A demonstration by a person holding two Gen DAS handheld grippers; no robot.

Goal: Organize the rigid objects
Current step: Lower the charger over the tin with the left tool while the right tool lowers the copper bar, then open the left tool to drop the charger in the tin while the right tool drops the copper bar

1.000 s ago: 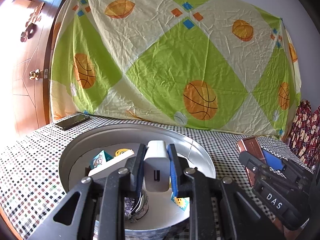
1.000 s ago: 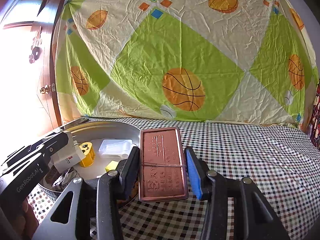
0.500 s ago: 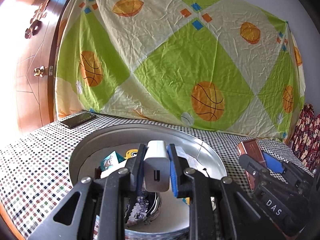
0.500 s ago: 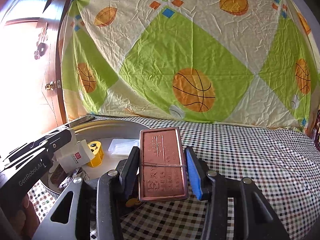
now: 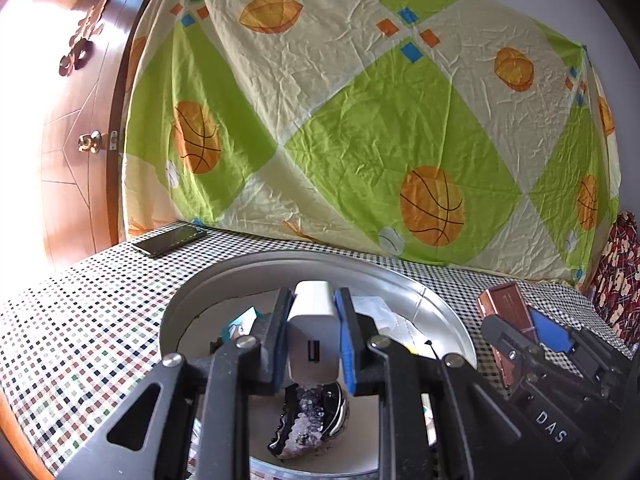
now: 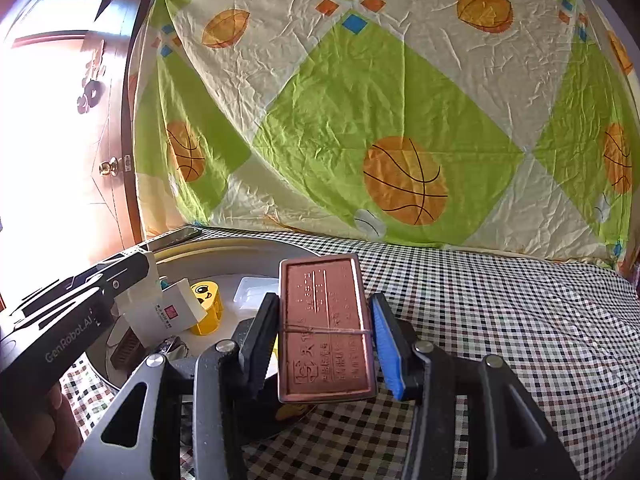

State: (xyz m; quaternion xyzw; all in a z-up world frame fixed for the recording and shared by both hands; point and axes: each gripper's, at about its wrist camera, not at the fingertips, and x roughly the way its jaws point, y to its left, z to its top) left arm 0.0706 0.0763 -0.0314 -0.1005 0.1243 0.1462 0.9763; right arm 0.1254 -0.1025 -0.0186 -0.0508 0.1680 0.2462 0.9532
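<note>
My left gripper (image 5: 313,338) is shut on a white USB charger (image 5: 313,354) and holds it above a round metal tray (image 5: 436,306). My right gripper (image 6: 326,334) is shut on a copper-coloured flat tin (image 6: 326,328) with a rubber band, held above the checked tablecloth just right of the tray (image 6: 224,250). The tin (image 5: 506,310) and right gripper show at right in the left wrist view. The left gripper and charger (image 6: 160,308) show at left in the right wrist view. In the tray lie a crystal geode (image 5: 308,428), a yellow emoji piece (image 6: 206,304) and a clear plastic box (image 6: 256,292).
A black phone (image 5: 170,239) lies on the checked tablecloth (image 6: 500,320) behind the tray, near a wooden door (image 5: 76,128). A green and cream basketball sheet (image 5: 360,128) hangs along the back. A dark patterned cloth (image 5: 618,264) is at far right.
Both grippers have risen and pulled back a little with their objects still held; the tray and its contents sit lower in both views.
</note>
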